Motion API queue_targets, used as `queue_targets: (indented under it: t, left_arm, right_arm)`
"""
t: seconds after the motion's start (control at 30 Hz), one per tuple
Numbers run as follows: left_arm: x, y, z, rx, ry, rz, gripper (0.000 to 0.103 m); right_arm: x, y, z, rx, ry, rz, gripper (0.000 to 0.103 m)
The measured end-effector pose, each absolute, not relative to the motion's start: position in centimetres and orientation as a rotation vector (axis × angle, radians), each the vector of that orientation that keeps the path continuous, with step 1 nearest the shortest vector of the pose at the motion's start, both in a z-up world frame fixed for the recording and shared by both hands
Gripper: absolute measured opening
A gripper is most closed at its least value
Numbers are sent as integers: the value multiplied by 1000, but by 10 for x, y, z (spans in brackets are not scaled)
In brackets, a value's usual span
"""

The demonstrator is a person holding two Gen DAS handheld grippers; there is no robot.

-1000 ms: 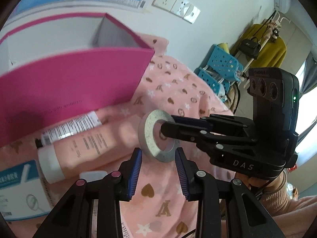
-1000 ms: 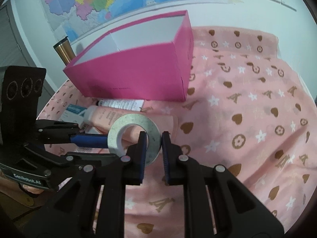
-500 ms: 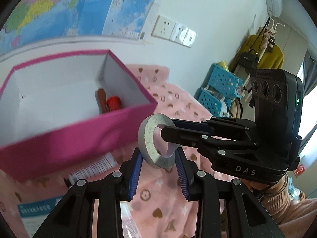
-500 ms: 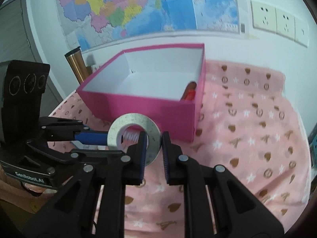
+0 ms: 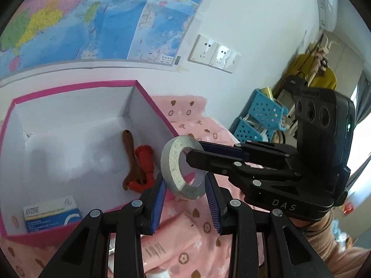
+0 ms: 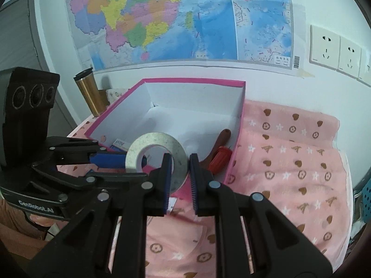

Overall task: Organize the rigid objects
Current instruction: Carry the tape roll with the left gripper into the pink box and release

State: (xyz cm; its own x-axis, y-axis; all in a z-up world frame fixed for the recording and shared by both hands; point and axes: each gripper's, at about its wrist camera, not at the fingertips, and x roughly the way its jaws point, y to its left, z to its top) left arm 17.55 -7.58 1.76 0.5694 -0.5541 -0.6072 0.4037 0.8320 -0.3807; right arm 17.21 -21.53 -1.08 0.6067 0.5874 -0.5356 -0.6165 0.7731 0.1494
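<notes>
The right claw (image 6: 180,173) is clenched on the one tape roll (image 6: 156,157) in view, its two blue-padded fingers (image 6: 168,180) pinching the right side of the ring, one pad inside the hole and one outside. In the left wrist view that claw (image 5: 197,153) reaches in level from the right edge of the frame, with a sleeve showing behind it at lower right.

The left claw (image 5: 185,197) comes up from the bottom centre of its own frame. Its two pads (image 5: 158,199) flank the lower rim of the tape roll (image 5: 179,173); whether they press on it or merely stand beside it cannot be told. In the right wrist view the left claw (image 6: 129,159) comes in from the left edge, one blue finger running to the roll's left side.

The roll stands on edge in mid-frame, above the near right corner of the single pink box (image 5: 148,95), which fills the left half of the left wrist view. Inside the box lie three things: one brown wrench (image 5: 132,157), one red tool (image 5: 145,162) touching it, and one small blue and white carton (image 5: 51,215) in the near left corner.

Below the claws a pink tube (image 5: 171,243) lies on a pink patterned cloth (image 6: 289,173). On the wall behind are two maps (image 6: 185,16) and three sockets (image 5: 214,52). One gold flask (image 6: 89,92) stands at the left of the box in the right wrist view. Two blue crates (image 5: 262,118) sit at the right of the left wrist view
</notes>
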Motion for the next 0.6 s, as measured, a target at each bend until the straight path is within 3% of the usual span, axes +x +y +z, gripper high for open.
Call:
queue_targets:
  t: [0.6]
  left_arm:
    - [218, -71, -4, -254, 885, -516, 33]
  right_arm:
    - [223, -204, -30, -82, 710, 634, 17]
